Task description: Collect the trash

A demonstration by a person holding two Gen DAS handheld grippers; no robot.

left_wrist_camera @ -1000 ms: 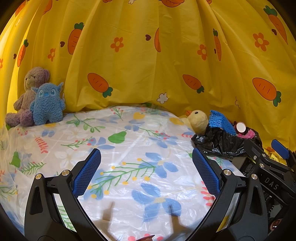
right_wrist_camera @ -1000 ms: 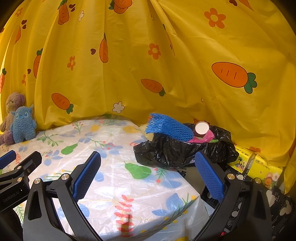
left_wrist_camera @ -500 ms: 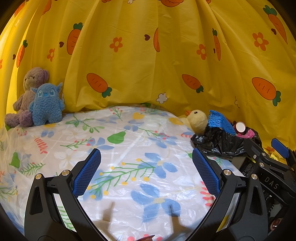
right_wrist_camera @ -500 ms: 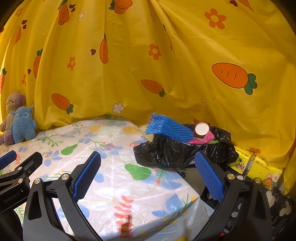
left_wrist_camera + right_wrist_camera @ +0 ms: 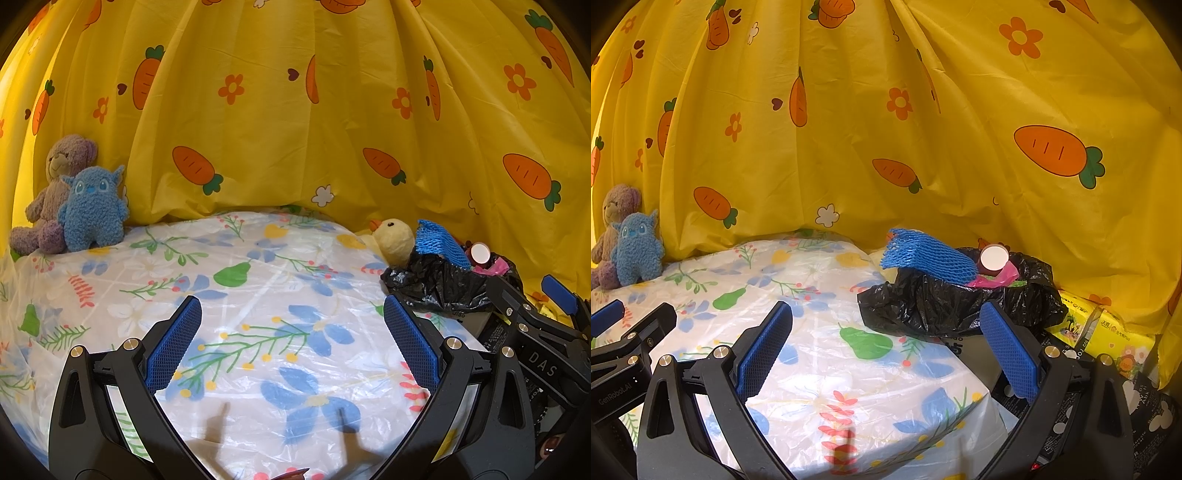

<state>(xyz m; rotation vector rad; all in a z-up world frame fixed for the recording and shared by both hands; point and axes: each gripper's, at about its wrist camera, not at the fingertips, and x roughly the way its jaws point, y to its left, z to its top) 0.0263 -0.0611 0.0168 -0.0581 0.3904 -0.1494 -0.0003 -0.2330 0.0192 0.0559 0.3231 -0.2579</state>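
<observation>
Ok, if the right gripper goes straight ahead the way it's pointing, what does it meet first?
Most likely the black trash bag: it sits just beyond the open right gripper, slightly right of centre, with blue foam netting sticking out on top. Depth is hard to judge; it could skim the tablecloth first.

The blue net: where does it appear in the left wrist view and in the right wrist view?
Left wrist view: the blue net is at the right, on the black bag, next to the yellow duck.
Right wrist view: the blue net is right of centre, atop the black bag.
Shared landmark: the blue plush toy at the far left.
</observation>
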